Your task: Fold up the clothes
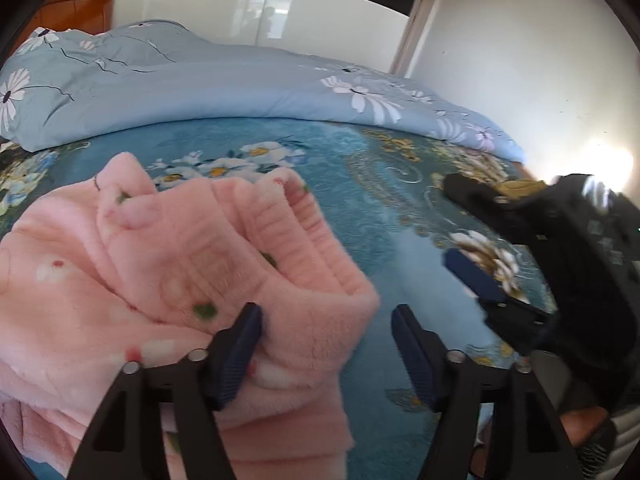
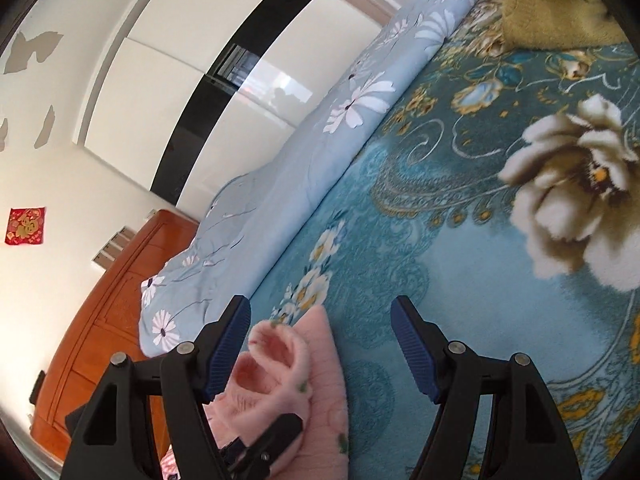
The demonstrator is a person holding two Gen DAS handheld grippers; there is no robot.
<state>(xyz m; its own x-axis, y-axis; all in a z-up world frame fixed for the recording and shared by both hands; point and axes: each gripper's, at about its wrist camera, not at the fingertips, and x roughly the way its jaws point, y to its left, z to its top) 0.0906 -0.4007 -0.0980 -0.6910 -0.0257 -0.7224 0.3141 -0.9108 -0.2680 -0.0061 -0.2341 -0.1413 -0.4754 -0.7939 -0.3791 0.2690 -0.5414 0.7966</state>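
Note:
A fluffy pink garment (image 1: 168,264) with small flower prints lies bunched on the teal floral bedspread (image 1: 360,184). My left gripper (image 1: 326,344) is open, its jaws wide apart, with a fold of the pink garment resting between the fingers against the left pad. My right gripper (image 2: 320,344) is open and empty, tilted, above the bedspread (image 2: 460,260). The pink garment's cuff (image 2: 288,360) sits by its left finger. The right gripper also shows at the right of the left wrist view (image 1: 472,236), blurred.
A light blue floral quilt (image 1: 200,84) lies piled along the far side of the bed. An olive-yellow cloth (image 2: 552,12) lies on the bedspread farther off. A white glossy wardrobe (image 1: 260,12) and an orange wooden headboard (image 2: 120,300) border the bed.

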